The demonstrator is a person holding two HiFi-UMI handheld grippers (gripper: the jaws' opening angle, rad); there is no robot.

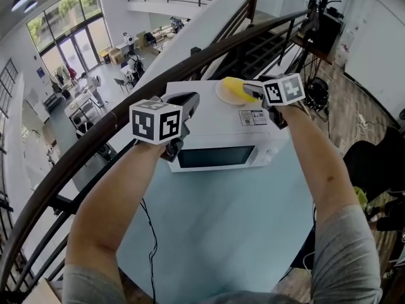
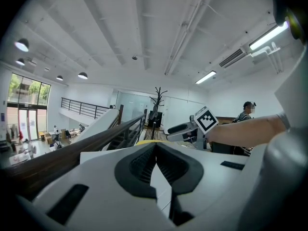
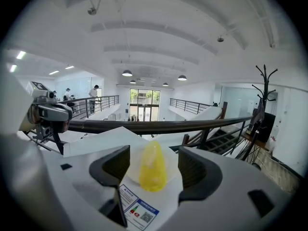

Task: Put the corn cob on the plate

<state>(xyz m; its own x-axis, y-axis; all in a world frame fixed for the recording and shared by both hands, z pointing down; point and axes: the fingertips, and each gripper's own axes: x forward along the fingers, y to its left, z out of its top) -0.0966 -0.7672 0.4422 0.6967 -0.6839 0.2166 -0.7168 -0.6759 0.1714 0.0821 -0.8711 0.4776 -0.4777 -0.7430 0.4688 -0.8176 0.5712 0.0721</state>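
Yellow corn cob point(image 3: 153, 170) lies on plate point(image 3: 172, 167); right claw point(image 3: 153, 157) open, left claw point(image 2: 155, 150) seemingly closed.

Left claw point(image 2: 155, 152) closed; right claw point(image 3: 153, 154) spread wide.

In the head view, the right gripper point(image 1: 252, 92) covers the near right end of the corn cob point(image 1: 231, 86) and part of the plate point(image 1: 221, 94). The left gripper point(image 1: 185, 101) hides the near left corner of the microwave point(image 1: 218, 132). In the left gripper view, only 1 thin yellow sliver of the cob shows above that gripper's body. The print on the label point(image 3: 138, 209) is too small to read.
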